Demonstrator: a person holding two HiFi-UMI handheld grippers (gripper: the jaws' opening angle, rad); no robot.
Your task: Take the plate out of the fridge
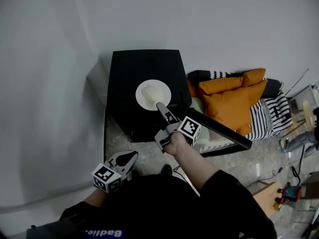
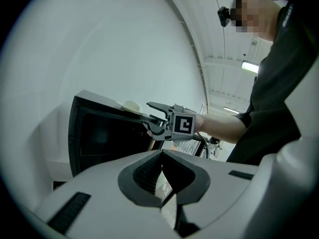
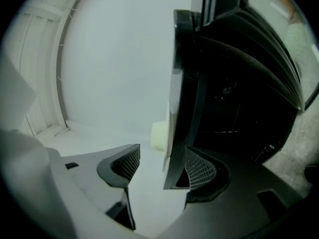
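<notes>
Left claw (image 1: 130, 157) low by body, jaws pressed together, nothing in it. Right claw (image 1: 161, 106) stretched out to plate (image 1: 142, 99), jaws apart, plate rim sitting between them. Rim close to one jaw, clear gap to the other, so not clamped. Plate is white, resting on top of black fridge (image 1: 144, 66), not inside it. Pale lump (image 1: 152, 90) on plate, can't tell what it is. Fridge door (image 1: 227, 132) hangs open to right. Past that, orange cushions (image 1: 232, 101) on striped blanket (image 1: 269, 114).
</notes>
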